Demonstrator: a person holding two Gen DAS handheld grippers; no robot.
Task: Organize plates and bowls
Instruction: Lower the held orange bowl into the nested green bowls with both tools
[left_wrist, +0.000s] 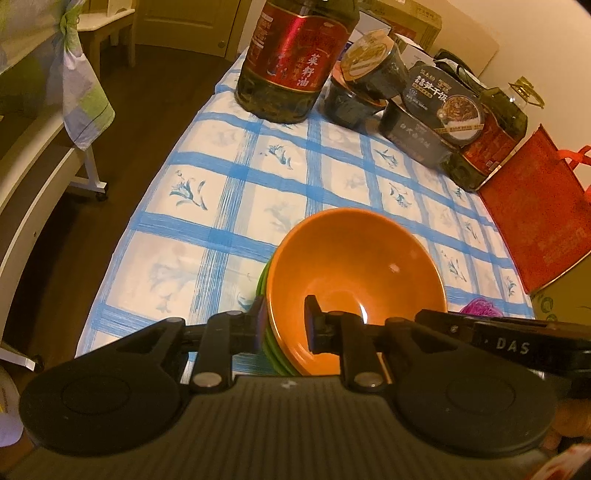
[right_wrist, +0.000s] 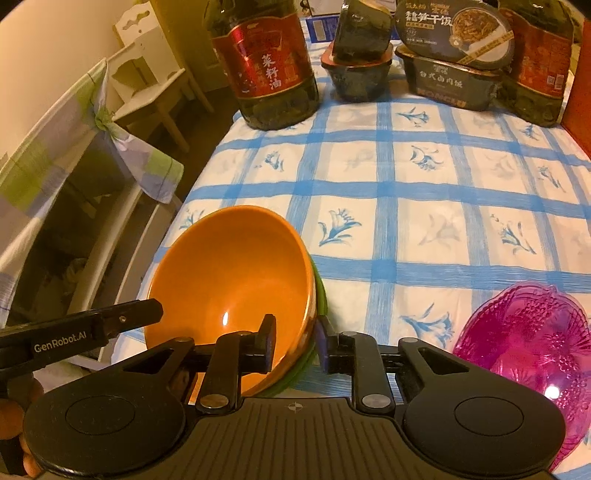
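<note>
Orange bowl (left_wrist: 354, 273) sits on top of a small stack of green bowls (left_wrist: 266, 332), near the near-left corner of the counter (right_wrist: 424, 206) with its blue-checked cloth. You have a tool on each side of that stack. Your left tool (left_wrist: 284, 325) straddles the left rim, one finger outside by the green edges and one inside the orange bowl. Your right tool (right_wrist: 295, 343) straddles the right rim the same way, its inner finger in the bowl and its outer finger by the green edges.

Both sets of jaws are slightly spread around the rim, with a gap showing at the pads, so judge this as a loose hold or a release, not a firm pinch. Nothing is lifted; the stack appears to rest on the cloth.

If you are letting go, open each tool a little more before you draw back, and pull away along the rim's slope so a pad does not drag the orange bowl off its seat. Watch that it sits level in the green ones, since it looks tilted toward you.

A pink glass bowl (right_wrist: 524, 343) waits near the near-right edge of the counter, well apart from the stack. It is likely your next piece. It looks slick and thin-rimmed, so take it squarely on the rim. Keep clear of the oil bottle (right_wrist: 266, 62) and food boxes (right_wrist: 454, 74) along the far edge.
</note>
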